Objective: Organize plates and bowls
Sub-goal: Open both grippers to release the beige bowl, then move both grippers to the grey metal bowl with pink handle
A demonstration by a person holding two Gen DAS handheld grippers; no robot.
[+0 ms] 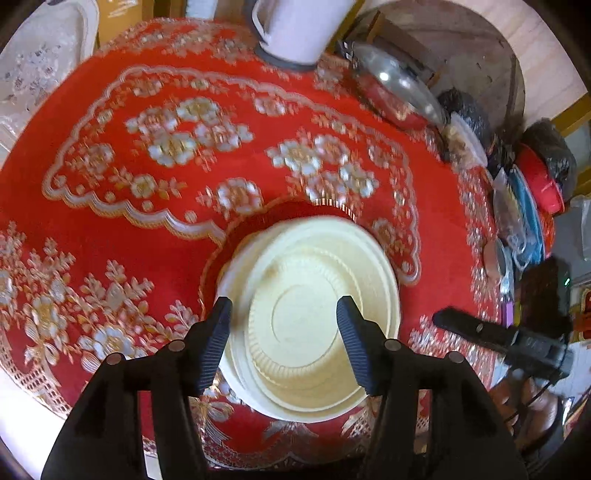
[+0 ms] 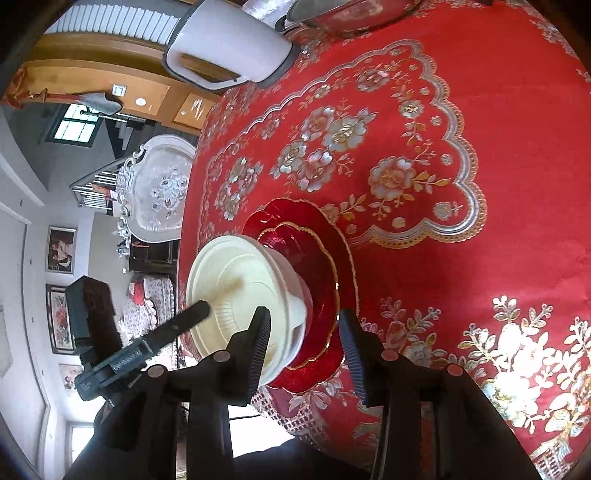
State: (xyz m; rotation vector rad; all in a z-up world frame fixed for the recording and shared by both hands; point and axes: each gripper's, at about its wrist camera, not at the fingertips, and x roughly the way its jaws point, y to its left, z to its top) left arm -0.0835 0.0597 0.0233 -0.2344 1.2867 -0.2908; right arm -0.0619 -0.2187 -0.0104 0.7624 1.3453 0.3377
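My left gripper (image 1: 282, 341) hangs right over the stack of cream plastic bowls (image 1: 308, 317), its two black ribbed fingers (image 1: 216, 341) spread wide on either side of the top bowl's ring-marked bottom, holding nothing. I cannot tell whether the pads touch the cream plastic. The bowls are nested and seem to be upside down, flat bases up. They stand on a pair of red scalloped glass plates with gold rims (image 2: 314, 254), the smaller laid inside the larger, near my edge of the round table covered in a red cloth with silver and gold flowers (image 1: 155, 192).

My right gripper (image 2: 304, 345) comes in from the side, jaws parted and empty — one finger (image 2: 258, 347) in front of the bowls' rim, the other out beyond the plates' edge. In that view the tip of the left gripper's finger (image 2: 184, 319) lies against the top bowl.

Farther off, at the far edge of the cloth, stands a white electric kettle with a grey base (image 1: 295, 29), and beside it a red pot under a glass lid (image 1: 399, 88). Along the right edge sit more covered dishes — a red lidded container (image 1: 541, 181) among them
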